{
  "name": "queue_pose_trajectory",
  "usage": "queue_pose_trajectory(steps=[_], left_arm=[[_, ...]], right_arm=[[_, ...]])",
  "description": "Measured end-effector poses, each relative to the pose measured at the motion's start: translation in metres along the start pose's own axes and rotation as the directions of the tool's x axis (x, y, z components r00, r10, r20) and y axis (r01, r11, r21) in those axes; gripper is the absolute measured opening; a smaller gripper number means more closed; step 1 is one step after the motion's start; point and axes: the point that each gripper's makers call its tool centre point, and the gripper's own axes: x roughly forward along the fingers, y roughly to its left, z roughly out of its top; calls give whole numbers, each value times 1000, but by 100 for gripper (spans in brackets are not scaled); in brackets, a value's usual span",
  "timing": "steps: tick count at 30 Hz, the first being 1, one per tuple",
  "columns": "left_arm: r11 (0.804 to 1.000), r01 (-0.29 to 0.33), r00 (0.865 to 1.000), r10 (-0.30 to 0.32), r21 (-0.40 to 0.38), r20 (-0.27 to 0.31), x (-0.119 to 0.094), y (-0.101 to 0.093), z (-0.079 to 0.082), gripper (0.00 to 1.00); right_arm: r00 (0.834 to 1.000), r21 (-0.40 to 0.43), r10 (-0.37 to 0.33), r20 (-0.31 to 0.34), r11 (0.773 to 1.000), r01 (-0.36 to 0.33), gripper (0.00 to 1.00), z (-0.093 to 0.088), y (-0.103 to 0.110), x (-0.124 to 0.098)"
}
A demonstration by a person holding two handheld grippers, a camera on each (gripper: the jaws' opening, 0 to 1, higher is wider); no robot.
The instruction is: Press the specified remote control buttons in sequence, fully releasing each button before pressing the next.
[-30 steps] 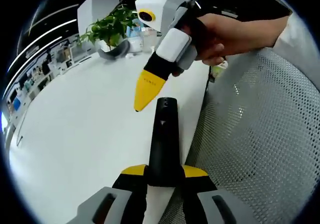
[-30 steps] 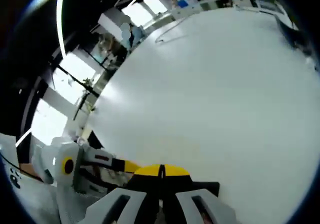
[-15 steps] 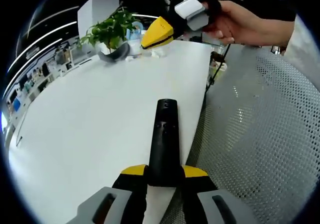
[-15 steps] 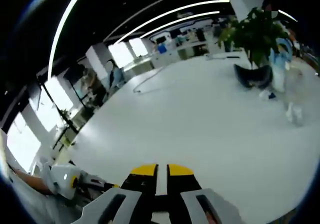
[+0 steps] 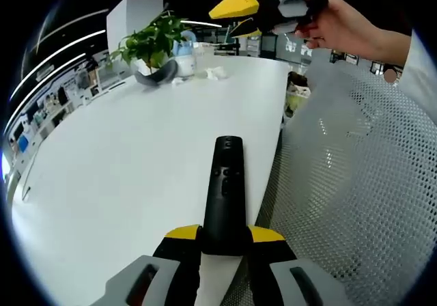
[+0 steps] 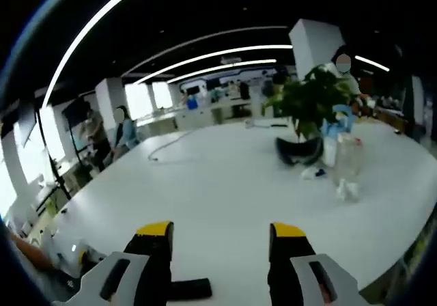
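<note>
A black remote control (image 5: 224,190) points away over the white table (image 5: 123,156), its near end clamped between the yellow-tipped jaws of my left gripper (image 5: 224,235). Small buttons show on its upper half. My right gripper (image 5: 240,16) hangs high above the table's far side, held by a hand (image 5: 341,29), well clear of the remote. In the right gripper view my right gripper (image 6: 220,232) stands open with nothing between its fingers. The remote's dark end (image 6: 188,289) lies low between the jaws, with the left gripper (image 6: 72,258) at the lower left.
A potted plant (image 5: 153,43) in a dark pot (image 6: 300,149) and a clear bottle (image 6: 345,159) stand at the table's far end. A grey mesh chair (image 5: 355,183) sits to the right of the table edge. People stand in the office background.
My right gripper has lifted up and away from the remote, swung to face along the table, and opened. The left gripper still holds the remote in the same place.
</note>
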Motion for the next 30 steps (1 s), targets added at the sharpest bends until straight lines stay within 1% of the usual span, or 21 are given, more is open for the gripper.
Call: queue_pose_trajectory(steps=[1,3,5,7,8,9,10,11,12,13,15,17,18,20,22,24,25,26,28,30], left_arm=[[1000,1,1000,-1,1,0,0,0,0,25],[1000,4,1000,-4,5,0,0,0,0,25],[1000,7,1000,-7,8,-2,0,0,0,25],[1000,15,1000,-14,15,-1,0,0,0,25],[1000,18,1000,-18,18,-1,0,0,0,25],[1000,18,1000,-18,18,-2,0,1,1,25],[1000,17,1000,-17,17,-2,0,2,1,25],[1000,16,1000,-16,17,-1,1,3,1,25],[1000,19,1000,-18,20,-2,1,2,1,25],[1000,18,1000,-18,18,-1,1,3,2,25],[1000,18,1000,-18,19,1,2,4,3,25],[1000,19,1000,-19,20,-1,2,4,3,25],[1000,19,1000,-19,22,-4,3,5,4,25],[999,22,1000,-22,25,-5,4,6,4,25],[999,22,1000,-21,26,-7,4,6,4,25],[999,28,1000,-28,30,-9,4,7,4,25],[999,29,1000,-29,35,-9,3,7,5,25],[999,31,999,-31,30,-9,4,8,4,25],[999,29,1000,-28,33,-14,3,10,4,25],[999,21,999,-21,26,-25,2,16,4,25]], right_arm=[[1000,9,-22,1,1000,22,65,-5,-3,-1],[999,17,-34,12,999,34,71,-9,-5,-2],[999,29,-43,26,999,42,74,-11,-7,-3],[996,38,-76,46,997,75,81,-12,-11,-3],[994,25,-95,57,995,93,85,-10,-13,-3],[989,-5,-125,85,992,126,87,-7,-18,-3],[984,-25,-146,99,988,149,88,-6,-21,-3],[976,-52,-189,107,979,196,90,-5,-26,-4],[969,-73,-218,112,971,227,91,-5,-29,-5],[966,-91,-228,119,967,239,93,-4,-29,-5],[968,-106,-207,138,969,223,94,-2,-23,-5],[971,-94,-202,128,972,214,95,-4,-25,-3],[974,-70,-198,108,976,206,94,-8,-26,-2],[976,-55,-192,101,979,198,92,-9,-27,-2],[977,-71,-191,99,977,199,90,-10,-24,-1],[978,-96,-188,85,976,196,90,-12,-22,1],[978,-105,-190,81,975,198,90,-13,-23,2],[976,-109,-210,58,971,215,90,-17,-28,2],[975,-99,-217,56,970,221,90,-18,-30,1],[973,-94,-226,55,968,230,89,-18,-33,0]])
